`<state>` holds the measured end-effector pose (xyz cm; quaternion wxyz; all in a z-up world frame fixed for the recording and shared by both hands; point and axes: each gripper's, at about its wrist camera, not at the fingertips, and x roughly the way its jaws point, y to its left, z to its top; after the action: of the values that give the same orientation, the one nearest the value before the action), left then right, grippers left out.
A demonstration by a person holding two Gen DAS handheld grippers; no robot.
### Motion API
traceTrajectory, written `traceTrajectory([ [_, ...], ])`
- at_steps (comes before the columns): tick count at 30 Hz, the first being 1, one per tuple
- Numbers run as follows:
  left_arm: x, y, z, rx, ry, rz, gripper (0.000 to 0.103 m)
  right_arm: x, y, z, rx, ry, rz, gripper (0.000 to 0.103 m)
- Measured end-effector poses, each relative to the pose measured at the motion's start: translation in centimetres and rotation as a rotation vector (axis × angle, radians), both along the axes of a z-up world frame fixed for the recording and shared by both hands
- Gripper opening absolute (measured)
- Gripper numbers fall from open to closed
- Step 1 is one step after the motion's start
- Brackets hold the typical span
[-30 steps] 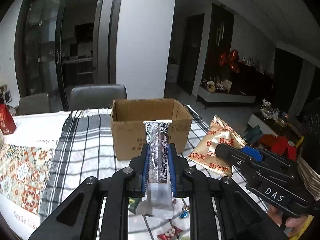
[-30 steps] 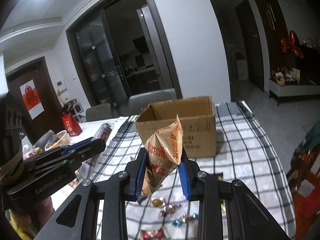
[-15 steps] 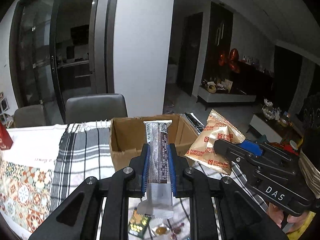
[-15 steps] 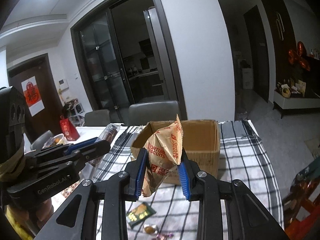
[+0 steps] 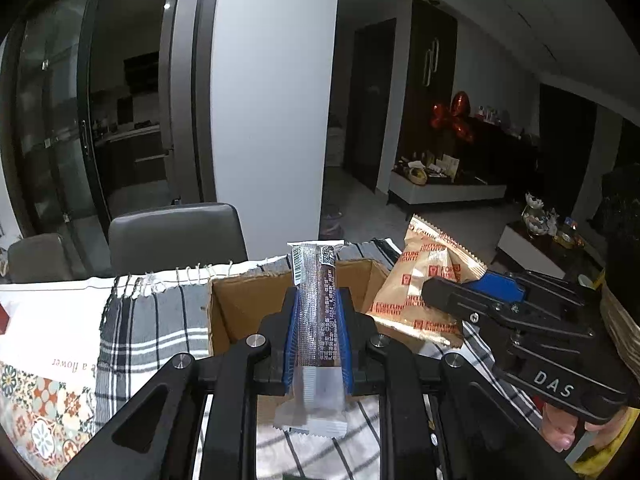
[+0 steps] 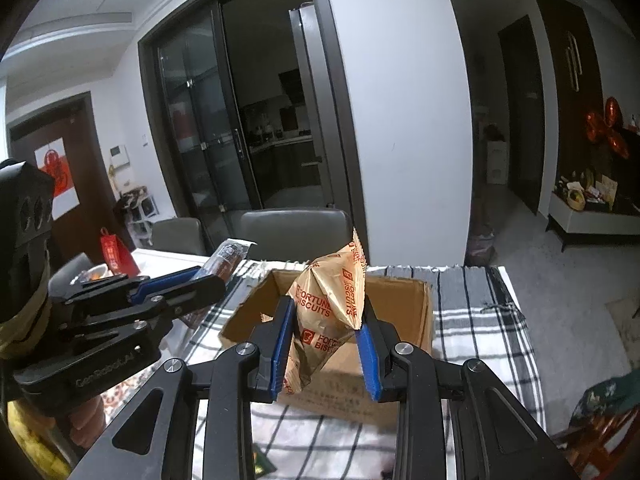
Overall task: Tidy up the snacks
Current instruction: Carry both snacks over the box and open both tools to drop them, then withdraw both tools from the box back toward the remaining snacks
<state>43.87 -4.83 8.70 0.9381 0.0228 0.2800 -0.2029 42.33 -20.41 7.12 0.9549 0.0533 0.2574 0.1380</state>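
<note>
— Above the worktop, what is each gripper carrying?
— One thing each. The left gripper (image 5: 316, 320) has its blue fingers (image 5: 291, 332) pinching one long silver-and-brown wrapped snack bar (image 5: 318, 316), upright, with its top at 12 o'clock. The right gripper (image 6: 326, 336) pinches one crinkled golden foil packet (image 6: 330, 312), printed "FORTUNE BISCUITS" in red.

— And where do those sit against the box?
— One open brown cardboard box (image 5: 248, 304) stands on the worktop, and both snacks hang in front of its opening. From the left wrist camera the packet (image 5: 430, 284) shows at 2 o'clock of the bar.

— The surface and room?
— A grey-and-white plaid cloth (image 6: 476, 320) covers the worktop; at 9 o'clock lies a patterned tile-print mat (image 5: 40, 408) with the words "a flower". Two grey chairs (image 5: 176, 236) stand behind it, before glass doors (image 6: 208, 136).

— Any writing on the tools?
— "DAS" on the right gripper's body, "GenRobot.AI" on the left.
</note>
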Motion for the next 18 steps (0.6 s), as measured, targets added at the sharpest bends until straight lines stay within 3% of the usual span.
traceTrajectory([
  [10, 4.5, -1.3, -2.4, 0.059, 0.044, -0.001, 0.02, 4.3, -0.2, -2.3, -0.003, 0.083, -0.007, 0.033],
  [11, 4.7, -1.5, -2.6, 0.072, 0.045, 0.0, 0.028, 4.6, -0.3, -2.5, -0.012, 0.088, -0.016, 0.037],
  [12, 4.9, -1.6, -2.7, 0.088, 0.042, 0.008, 0.043, 4.8, -0.5, -2.7, -0.018, 0.095, -0.027, 0.041],
  [13, 4.8, -1.7, -2.8, 0.102, 0.031, 0.021, 0.048, 4.9, -0.6, -2.8, -0.015, 0.1, -0.035, 0.051],
  [18, 2.9, -0.9, -2.7, 0.083, 0.019, 0.061, 0.052, 3.7, -1.1, -3.0, -0.035, 0.098, -0.058, 0.054],
])
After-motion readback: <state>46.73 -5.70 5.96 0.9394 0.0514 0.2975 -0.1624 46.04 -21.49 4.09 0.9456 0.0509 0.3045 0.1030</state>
